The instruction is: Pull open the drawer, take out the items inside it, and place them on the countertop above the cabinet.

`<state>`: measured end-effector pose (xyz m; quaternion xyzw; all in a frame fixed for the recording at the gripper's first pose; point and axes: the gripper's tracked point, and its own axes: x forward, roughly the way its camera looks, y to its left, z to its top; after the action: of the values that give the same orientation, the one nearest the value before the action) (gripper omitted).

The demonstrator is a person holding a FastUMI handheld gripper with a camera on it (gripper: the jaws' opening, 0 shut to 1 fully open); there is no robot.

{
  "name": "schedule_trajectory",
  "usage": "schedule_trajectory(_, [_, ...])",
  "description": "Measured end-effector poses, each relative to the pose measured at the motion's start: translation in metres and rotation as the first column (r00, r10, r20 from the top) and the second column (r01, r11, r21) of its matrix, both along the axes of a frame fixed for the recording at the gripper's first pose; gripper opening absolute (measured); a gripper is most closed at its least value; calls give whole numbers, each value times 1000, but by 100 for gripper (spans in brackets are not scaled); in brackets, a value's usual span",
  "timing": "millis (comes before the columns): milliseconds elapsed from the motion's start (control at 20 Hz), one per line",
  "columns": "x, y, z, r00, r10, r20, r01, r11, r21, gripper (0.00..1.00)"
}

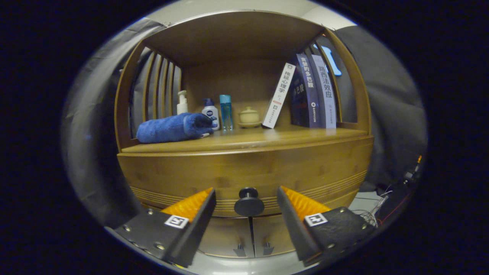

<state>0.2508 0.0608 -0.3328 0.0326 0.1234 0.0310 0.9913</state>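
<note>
A wooden cabinet fills the scene. Its drawer front (244,172) is closed, with a round dark knob (249,204) at its lower middle. My gripper (246,196) is open, and the knob sits between the two fingers without touching either one. Above the drawer runs the wooden countertop (267,139). A rolled blue towel (174,128) lies on its left part. What the drawer holds is hidden.
On the countertop behind the towel stand a white pump bottle (182,102), a white and blue bottle (210,111), a clear blue bottle (225,112) and a small lidded pot (249,116). Several books (311,91) lean at the right. Two small doors (250,236) sit below the drawer.
</note>
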Motion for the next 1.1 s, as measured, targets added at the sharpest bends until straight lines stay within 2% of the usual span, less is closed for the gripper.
schedule_trajectory(300, [6,1,-4,999,-12,35,13,1000,-21,44])
schedule_trajectory(500, [9,-1,-7,997,-70,36,67,995,77,43])
schedule_trajectory(550, [9,1,-11,998,-60,22,58,995,83,42])
schedule_trajectory(650, [10,1,-12,1000,-15,7,15,999,42,41])
schedule_trajectory(750, [2,-1,-11,1000,-12,0,12,1000,-22,35])
schedule_trajectory(800, [3,-2,-9,1000,-16,8,16,999,-35,27])
schedule_trajectory(950, [-9,-3,-8,1000,-26,-4,26,1000,-2,26])
schedule_trajectory(1100, [-28,-6,-7,999,-29,-15,29,999,-24,27])
